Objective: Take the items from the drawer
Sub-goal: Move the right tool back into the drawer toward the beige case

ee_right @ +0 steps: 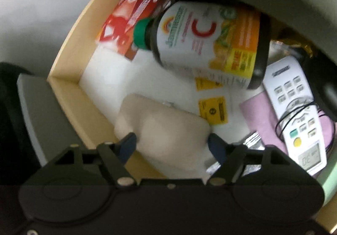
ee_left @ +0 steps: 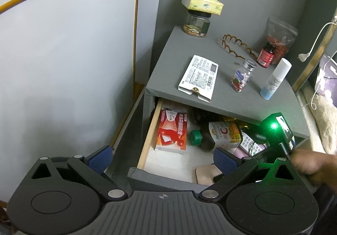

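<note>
The open wooden drawer (ee_left: 149, 129) of a grey nightstand holds a red box (ee_left: 172, 131), a dark vitamin C bottle with a green cap (ee_left: 219, 136) lying on its side, a white remote (ee_right: 299, 115) and a flat beige pouch (ee_right: 160, 129). My left gripper (ee_left: 162, 159) is open and empty, held above the drawer's front left corner. My right gripper (ee_right: 171, 144) is open inside the drawer, its blue pads (ee_right: 128, 144) on either side of the beige pouch's near end. In the left wrist view the right gripper's body (ee_left: 278, 134) shows with a green light.
The nightstand top (ee_left: 172, 58) carries a white flat box (ee_left: 199, 77), a small pill bottle (ee_left: 242, 77), a white spray bottle (ee_left: 276, 79), a red bottle (ee_left: 266, 55), a jar under a tissue box (ee_left: 198, 24) and a hair clip (ee_left: 236, 45). A wall is at left, bedding at right.
</note>
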Available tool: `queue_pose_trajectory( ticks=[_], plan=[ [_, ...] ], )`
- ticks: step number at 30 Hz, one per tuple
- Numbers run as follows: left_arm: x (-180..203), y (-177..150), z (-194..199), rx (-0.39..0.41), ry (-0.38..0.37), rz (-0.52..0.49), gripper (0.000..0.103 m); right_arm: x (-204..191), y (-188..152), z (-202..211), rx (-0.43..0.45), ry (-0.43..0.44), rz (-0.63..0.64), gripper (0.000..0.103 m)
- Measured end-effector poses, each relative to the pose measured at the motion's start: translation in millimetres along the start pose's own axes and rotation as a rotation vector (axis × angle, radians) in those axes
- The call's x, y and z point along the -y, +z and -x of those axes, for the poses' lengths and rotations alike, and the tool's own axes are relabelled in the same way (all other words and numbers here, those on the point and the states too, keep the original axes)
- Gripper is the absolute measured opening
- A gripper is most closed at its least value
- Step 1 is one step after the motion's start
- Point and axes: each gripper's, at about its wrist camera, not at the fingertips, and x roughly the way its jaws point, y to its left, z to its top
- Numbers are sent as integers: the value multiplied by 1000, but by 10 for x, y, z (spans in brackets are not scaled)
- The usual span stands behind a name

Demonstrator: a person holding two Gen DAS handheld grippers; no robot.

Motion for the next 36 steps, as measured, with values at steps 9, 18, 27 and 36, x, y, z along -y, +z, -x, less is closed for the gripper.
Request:
queue_pose_trajectory(
  ticks=[9,18,27,36],
  plan=[
    [-15,9,33,7,-3,2,101,-8,-62,527,132,-76,68,39],
    [-25,8,-6,-9,-3,4,101,-481,-98,619,11,-8,733,71],
    [-115,23,-48,-17,11,26,101,-567,-115,270,-86,24,965,71],
    [-98,24,-66,-26,2,25,101,-568,-212,143,-126,-36,1086,65]
  ],
)
